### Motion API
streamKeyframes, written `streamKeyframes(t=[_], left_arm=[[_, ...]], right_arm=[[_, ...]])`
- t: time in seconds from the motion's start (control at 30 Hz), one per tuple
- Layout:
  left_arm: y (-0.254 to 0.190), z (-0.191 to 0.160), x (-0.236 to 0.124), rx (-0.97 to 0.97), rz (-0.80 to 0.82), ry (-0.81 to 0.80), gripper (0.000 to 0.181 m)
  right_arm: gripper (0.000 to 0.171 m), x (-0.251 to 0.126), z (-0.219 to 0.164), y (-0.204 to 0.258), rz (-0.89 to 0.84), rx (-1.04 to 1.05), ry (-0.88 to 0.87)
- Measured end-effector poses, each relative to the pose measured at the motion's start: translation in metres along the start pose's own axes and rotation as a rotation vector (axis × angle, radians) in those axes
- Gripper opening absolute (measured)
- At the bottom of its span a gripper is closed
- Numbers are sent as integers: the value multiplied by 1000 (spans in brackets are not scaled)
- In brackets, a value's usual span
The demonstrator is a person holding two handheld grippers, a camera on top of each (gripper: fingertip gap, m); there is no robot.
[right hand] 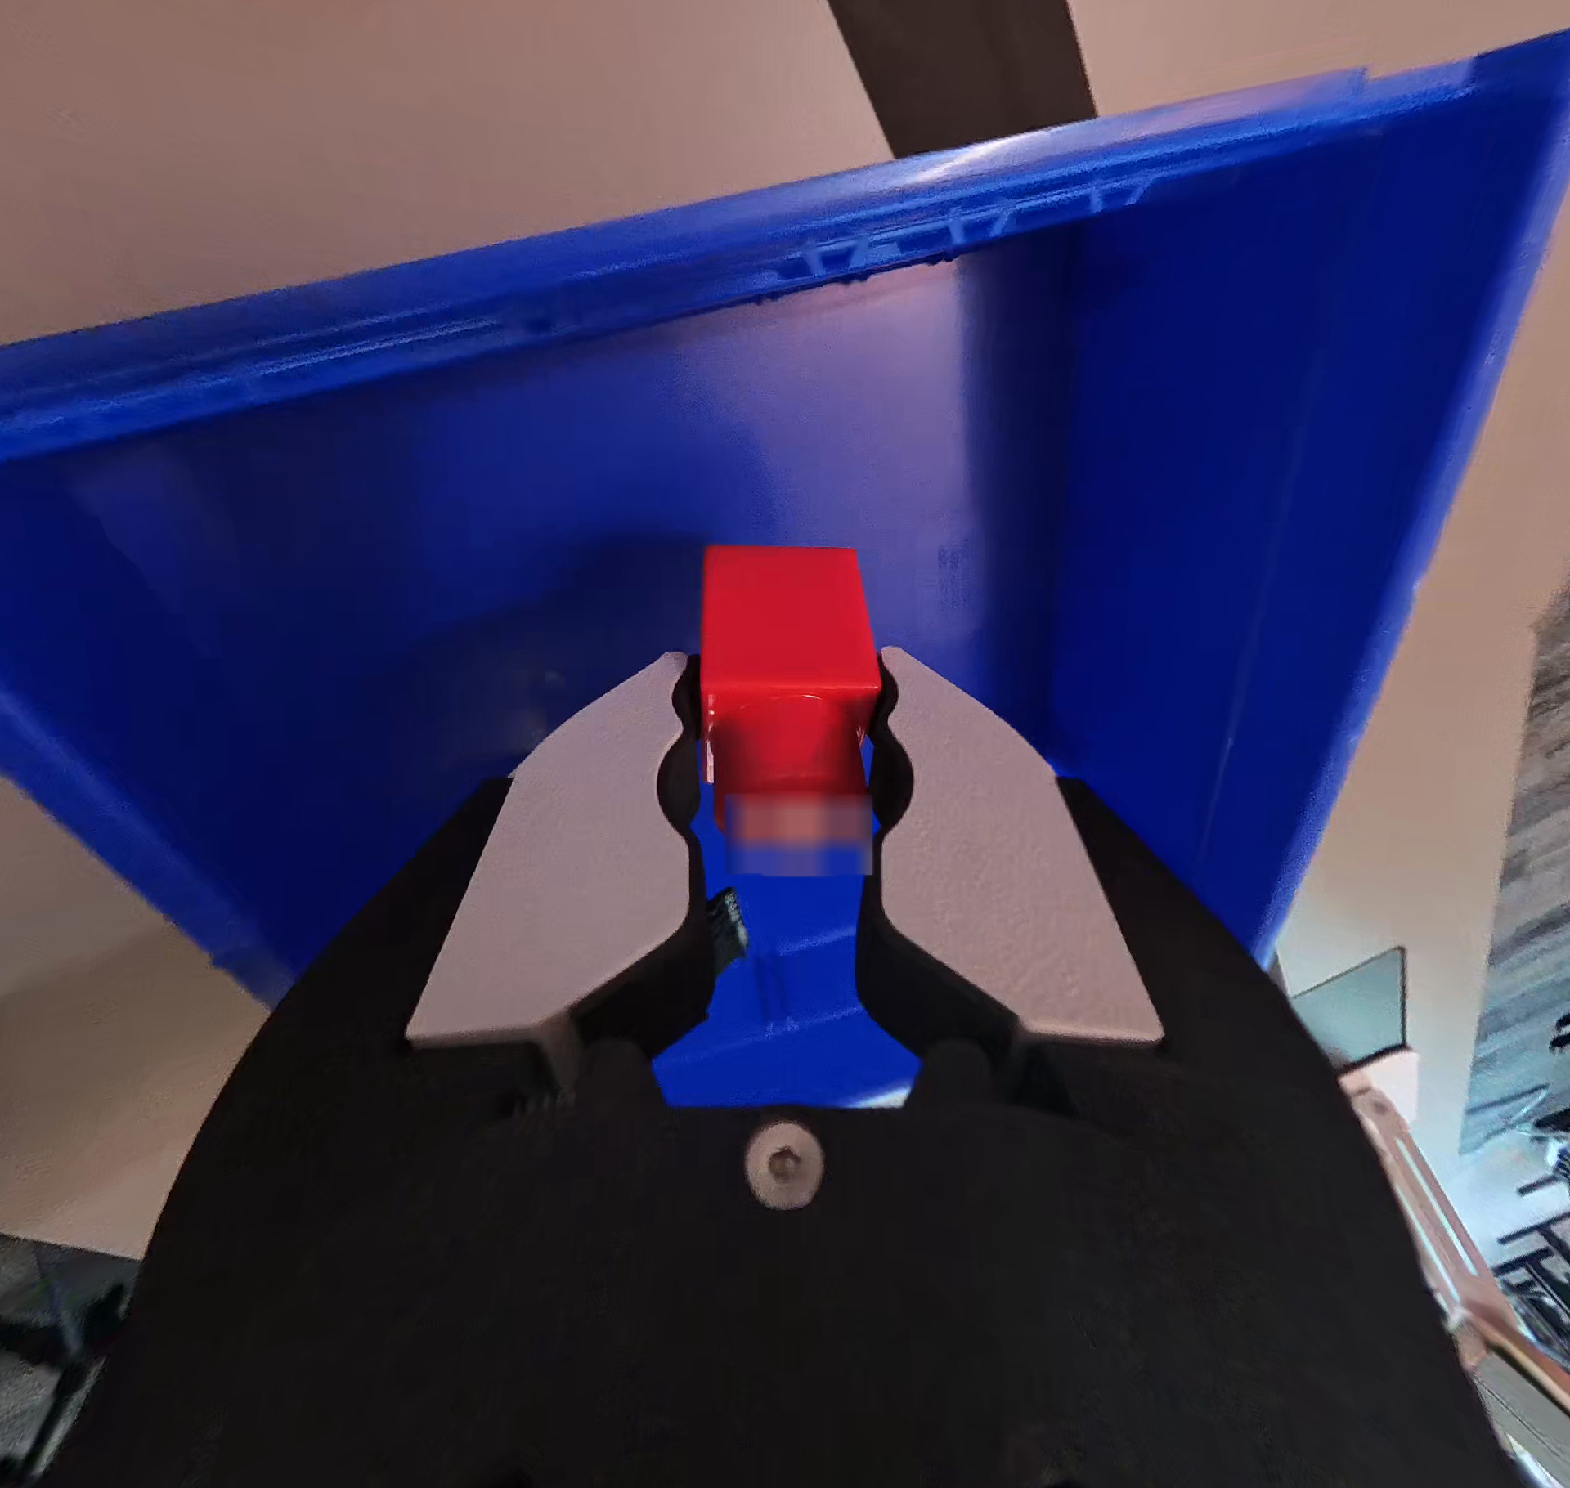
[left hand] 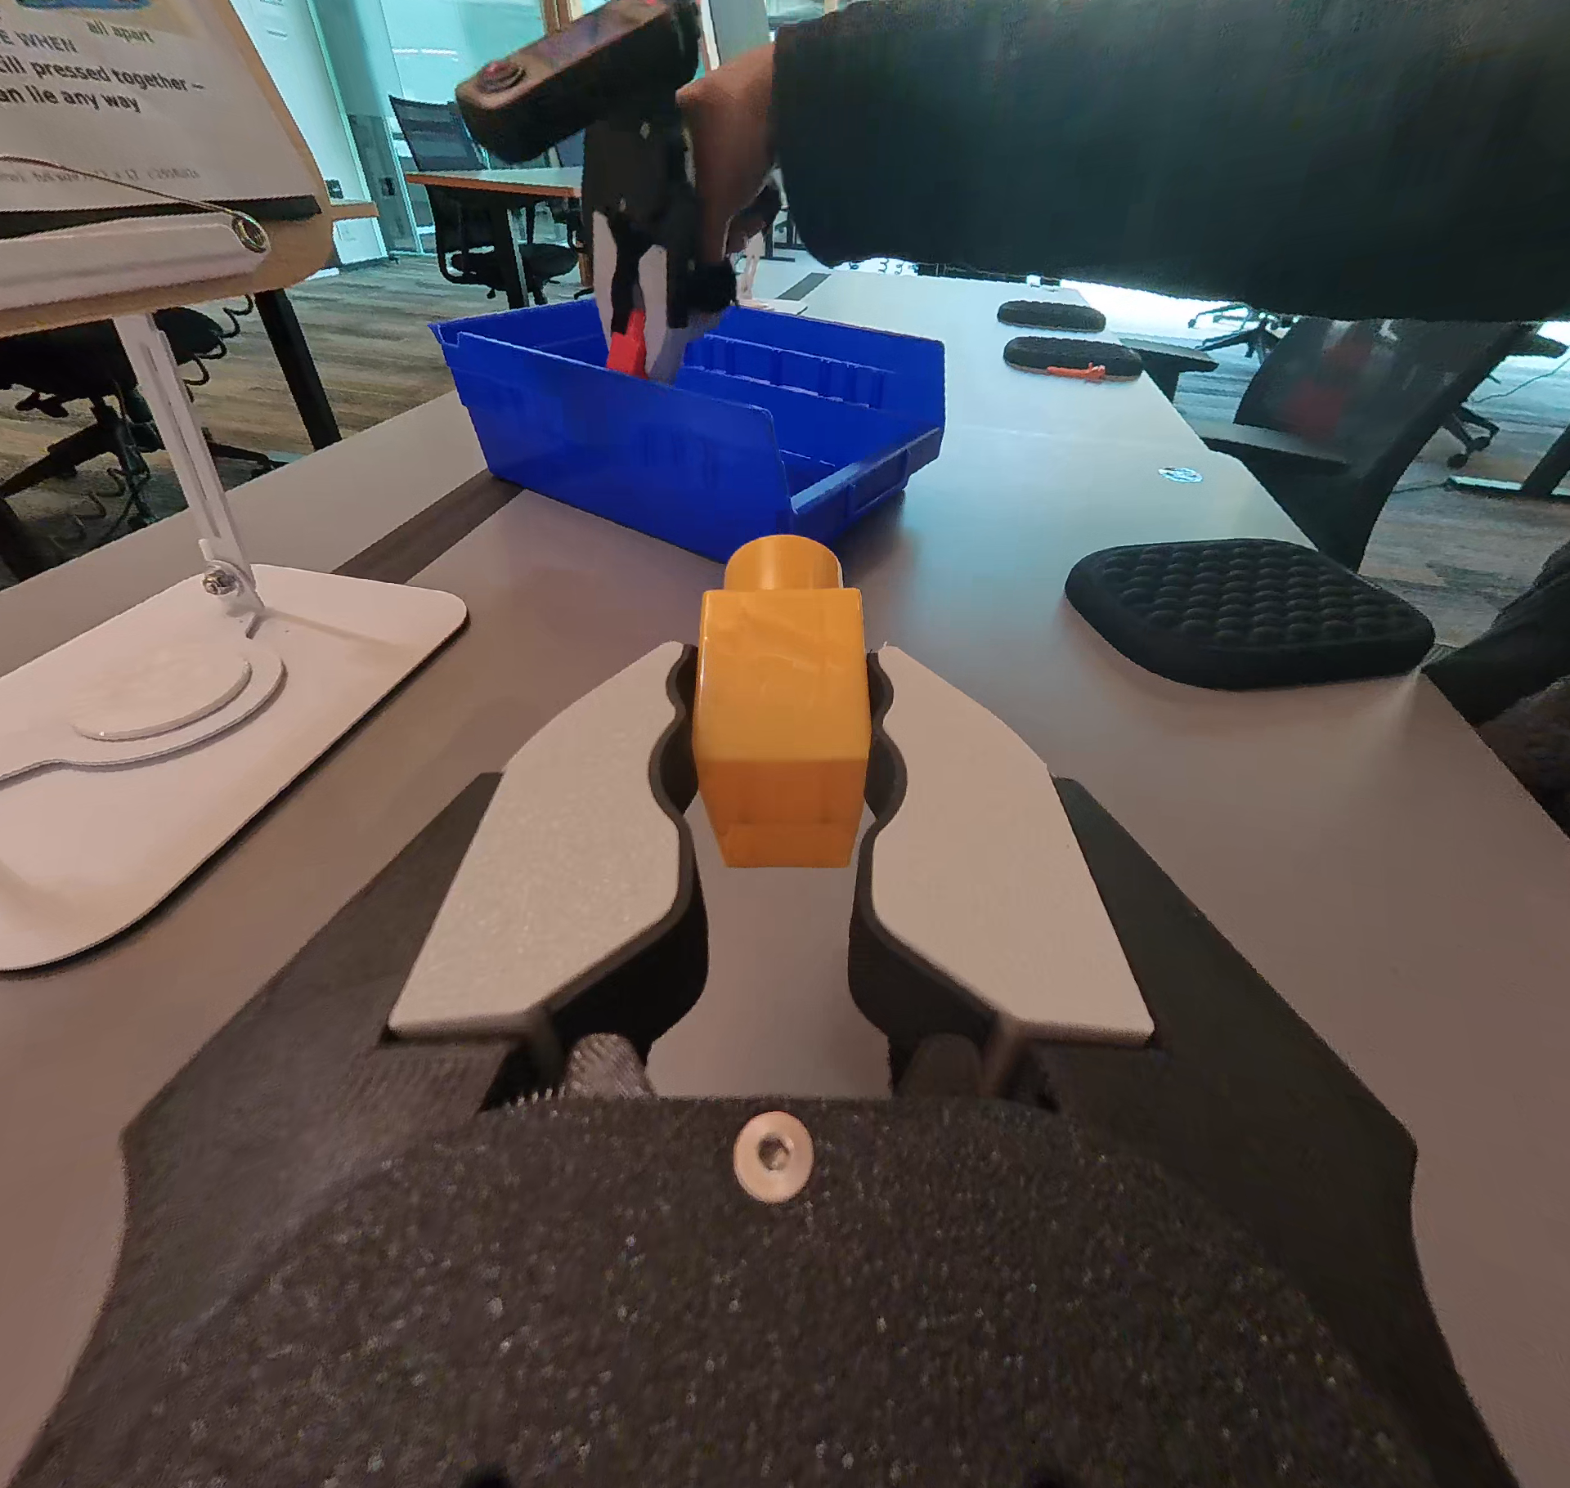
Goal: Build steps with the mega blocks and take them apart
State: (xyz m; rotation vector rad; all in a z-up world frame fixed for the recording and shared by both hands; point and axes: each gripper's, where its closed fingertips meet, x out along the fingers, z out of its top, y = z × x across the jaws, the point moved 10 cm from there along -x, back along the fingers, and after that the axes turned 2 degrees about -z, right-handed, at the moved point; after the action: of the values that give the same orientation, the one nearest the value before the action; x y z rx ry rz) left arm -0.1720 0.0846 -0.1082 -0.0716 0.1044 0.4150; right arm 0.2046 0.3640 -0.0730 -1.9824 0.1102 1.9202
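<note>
My left gripper (left hand: 782,666) is shut on an orange block (left hand: 782,725), held above the grey table (left hand: 1104,853) with its round stud pointing away. My right gripper (right hand: 783,670) is shut on a red block (right hand: 786,640) and holds it down inside the blue bin (right hand: 425,555). In the left wrist view the right gripper (left hand: 641,334) reaches into the far left part of the blue bin (left hand: 663,445) with the red block (left hand: 627,347) between its fingers. The bin's floor under the red block is hidden.
A white stand base (left hand: 170,725) with an instruction sheet (left hand: 127,63) is on the left. A black dotted pad (left hand: 1249,610) lies on the right; two more pads (left hand: 1070,356) lie farther back. A dark sleeve (left hand: 1189,139) crosses above the bin. Office chairs stand beyond the table. Some 40 centimetres of space lies between my two pairs of fingers.
</note>
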Motion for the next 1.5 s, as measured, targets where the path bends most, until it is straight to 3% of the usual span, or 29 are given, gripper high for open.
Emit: streamKeyframes(t=[0.23, 0.6, 1.03, 1.5], left_arm=[[3, -3, 0, -4, -2, 18, 37], [3, -6, 2, -6, -6, 34, 37], [1, -4, 2, 7, -4, 37, 37], [1, -6, 2, 10, -4, 53, 37]], right_arm=[[37, 35, 15, -9, 80, -54, 99], [37, 37, 10, 30, 236, -129, 179], [37, 25, 7, 104, 204, -226, 160], [40, 21, 16, 117, 185, -242, 141]])
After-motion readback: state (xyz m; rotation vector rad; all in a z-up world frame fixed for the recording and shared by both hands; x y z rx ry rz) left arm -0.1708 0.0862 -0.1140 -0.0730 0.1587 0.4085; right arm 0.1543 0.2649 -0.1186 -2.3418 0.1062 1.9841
